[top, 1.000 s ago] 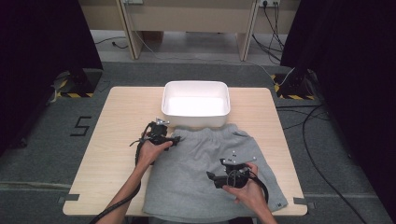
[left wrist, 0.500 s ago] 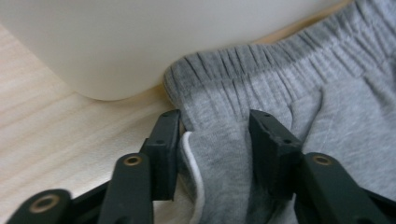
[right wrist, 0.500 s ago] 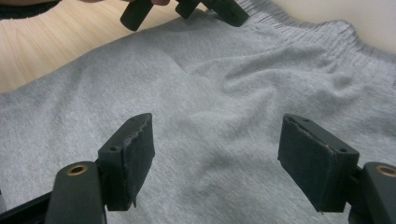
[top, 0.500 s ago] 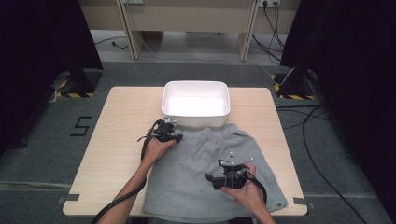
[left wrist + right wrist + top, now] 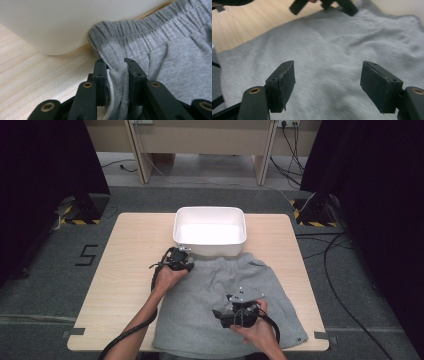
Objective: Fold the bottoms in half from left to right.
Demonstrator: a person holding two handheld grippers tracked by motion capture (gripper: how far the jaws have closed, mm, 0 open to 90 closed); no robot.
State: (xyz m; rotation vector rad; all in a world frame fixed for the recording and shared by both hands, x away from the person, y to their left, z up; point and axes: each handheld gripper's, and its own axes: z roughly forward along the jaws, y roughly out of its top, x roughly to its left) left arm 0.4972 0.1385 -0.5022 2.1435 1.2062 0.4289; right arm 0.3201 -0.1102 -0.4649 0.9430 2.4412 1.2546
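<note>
**Waistband corner pinched, right side hovering**

Shorts lie flat across the near half of the worktop, grey fabric spread out with the waistband up against the white tub. My left gripper is at the waistband's corner, just beside the tub's rounded corner, and its jaws have just been closing: in the left gripper view a bunched fold of grey cloth sits squeezed between the 2 black pads, with a white drawstring running down along the inner face of one pad. So that one is clamped on the shorts. From the high view, my left gripper sits right at the tub's near wall.

My right gripper is over the middle of the shorts, jaws standing wide apart, nothing between them but the fabric below. Whether the pads touch the cloth I cannot tell.
</note>
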